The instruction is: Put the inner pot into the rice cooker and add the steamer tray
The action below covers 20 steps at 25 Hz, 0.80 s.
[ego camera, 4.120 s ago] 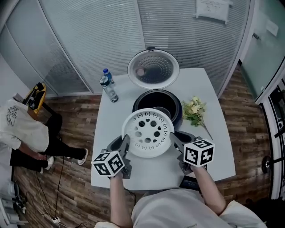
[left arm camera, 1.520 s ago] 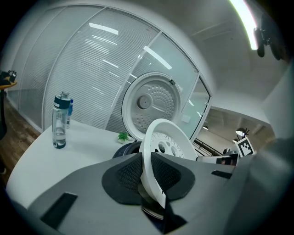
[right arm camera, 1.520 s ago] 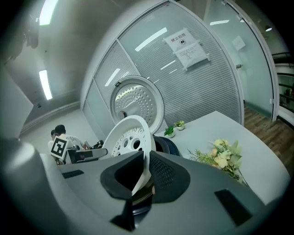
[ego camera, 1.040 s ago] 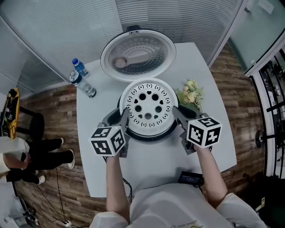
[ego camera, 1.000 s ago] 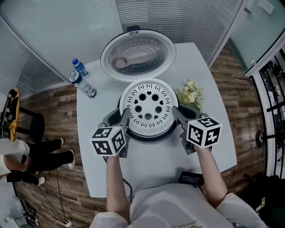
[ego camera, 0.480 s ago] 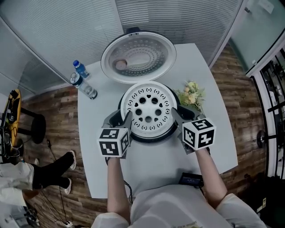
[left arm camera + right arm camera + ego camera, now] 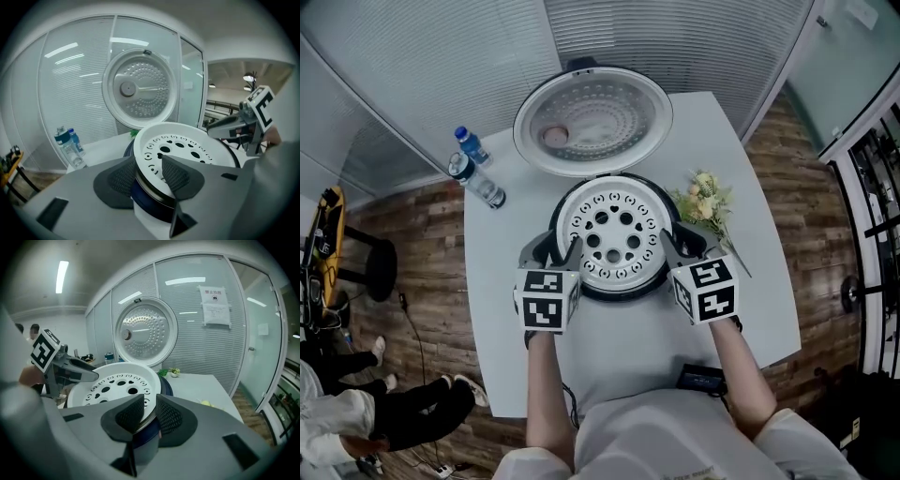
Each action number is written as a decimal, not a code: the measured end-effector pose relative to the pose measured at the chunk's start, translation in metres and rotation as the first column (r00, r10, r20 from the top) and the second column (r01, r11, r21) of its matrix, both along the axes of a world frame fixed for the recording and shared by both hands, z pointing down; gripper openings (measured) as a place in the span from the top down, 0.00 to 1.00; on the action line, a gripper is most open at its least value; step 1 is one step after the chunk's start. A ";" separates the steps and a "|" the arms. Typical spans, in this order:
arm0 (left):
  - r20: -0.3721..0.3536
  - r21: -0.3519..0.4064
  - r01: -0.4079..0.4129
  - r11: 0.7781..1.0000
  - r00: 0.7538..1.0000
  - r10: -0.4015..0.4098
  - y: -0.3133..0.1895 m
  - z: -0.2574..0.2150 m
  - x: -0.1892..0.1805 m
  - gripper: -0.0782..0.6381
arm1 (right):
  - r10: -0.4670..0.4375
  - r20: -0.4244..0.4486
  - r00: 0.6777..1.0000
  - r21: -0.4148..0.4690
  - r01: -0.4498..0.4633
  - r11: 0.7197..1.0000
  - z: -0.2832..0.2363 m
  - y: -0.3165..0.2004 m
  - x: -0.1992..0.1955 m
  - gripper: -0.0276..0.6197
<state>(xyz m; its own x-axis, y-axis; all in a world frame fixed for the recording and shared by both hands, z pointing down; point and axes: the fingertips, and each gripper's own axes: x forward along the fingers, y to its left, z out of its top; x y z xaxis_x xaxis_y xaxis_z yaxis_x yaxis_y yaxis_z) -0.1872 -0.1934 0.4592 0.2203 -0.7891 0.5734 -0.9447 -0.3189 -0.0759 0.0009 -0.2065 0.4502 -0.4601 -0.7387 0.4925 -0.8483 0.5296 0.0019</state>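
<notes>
Your left gripper [image 7: 558, 251] straddles the left rim of the steamer tray [image 7: 614, 230]: one pad is outside the rim, the other over the perforated floor, and a clear gap shows on both sides. Its jaws have just been opening and nothing is pinched. Your right gripper [image 7: 680, 246] mirrors it on the tray's right rim. That edge runs between the pads, which stand closer together, and those jaws have also just eased apart, so they look loose on the rim rather than clamped.

You have the white tray sitting level in the mouth of the rice cooker [image 7: 614, 292], between the two grippers and just ahead of both marker cubes. The cooker stands at the middle of the table [image 7: 628, 347], with its lid [image 7: 592, 120] swung up toward the far edge.

A water bottle [image 7: 478, 178] lies near the far left corner. Flowers [image 7: 705, 202] lie by the right edge, just beyond your right gripper.
</notes>
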 end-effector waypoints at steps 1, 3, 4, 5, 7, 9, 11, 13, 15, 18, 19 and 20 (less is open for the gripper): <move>0.049 -0.005 -0.011 1.000 0.999 0.012 0.000 0.003 0.000 0.65 | 0.000 -0.018 1.000 0.009 0.001 1.000 0.001 0.000 -0.001 0.83; 0.120 -0.016 -0.034 0.999 0.992 0.036 -0.001 0.008 0.003 0.64 | -0.001 -0.043 0.999 0.023 0.002 1.000 0.002 -0.001 -0.002 0.83; 0.140 -0.019 -0.040 0.999 0.989 0.043 -0.001 0.009 0.004 0.63 | -0.001 -0.047 0.999 0.025 0.002 1.000 0.002 -0.001 -0.003 0.83; 0.151 -0.019 -0.043 0.999 0.988 0.045 -0.001 0.009 0.005 0.62 | -0.001 -0.046 0.999 0.024 0.002 1.000 0.002 -0.001 -0.004 0.83; 0.152 -0.014 -0.043 0.999 0.987 0.045 -0.002 0.008 0.006 0.62 | -0.002 -0.044 0.999 0.020 0.003 1.000 0.002 -0.001 -0.003 0.83; 0.143 -0.010 -0.045 0.999 0.989 0.046 -0.002 0.007 0.006 0.62 | -0.004 -0.046 0.999 0.018 0.005 1.000 0.002 -0.001 -0.002 0.83; 0.141 -0.007 -0.045 0.999 0.989 0.046 -0.001 0.006 0.006 0.62 | -0.008 -0.044 0.999 0.020 0.009 1.000 0.001 0.000 -0.002 0.83; 0.131 0.008 -0.034 0.999 0.991 0.033 0.002 0.001 0.003 0.62 | -0.017 -0.026 1.000 0.034 0.018 0.999 -0.004 0.003 -0.003 0.83; 0.100 0.035 -0.011 0.999 0.995 0.007 0.004 -0.009 -0.003 0.62 | -0.025 0.001 1.000 0.054 0.025 0.998 -0.014 0.006 -0.003 0.83; 0.048 0.063 0.015 0.998 0.999 -0.018 0.012 -0.022 -0.004 0.62 | -0.022 0.042 0.999 0.072 0.019 0.997 -0.027 0.010 0.004 0.83; 0.023 0.069 0.019 0.997 1.000 -0.021 0.016 -0.025 -0.002 0.62 | -0.023 0.061 0.998 0.070 0.018 0.997 -0.029 0.013 0.008 0.83; -0.011 0.075 0.022 0.997 1.000 -0.022 0.020 -0.028 0.002 0.62 | -0.027 0.084 0.996 0.066 0.021 0.998 -0.032 0.016 0.011 0.84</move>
<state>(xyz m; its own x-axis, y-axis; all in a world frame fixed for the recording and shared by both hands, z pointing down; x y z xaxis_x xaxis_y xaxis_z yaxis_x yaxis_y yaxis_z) -0.1855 -0.1733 0.4313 0.2078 -0.8347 0.5099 -0.9523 -0.2918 -0.0895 0.0119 -0.1905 0.4186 -0.5160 -0.7561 0.4027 -0.8340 0.5507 -0.0347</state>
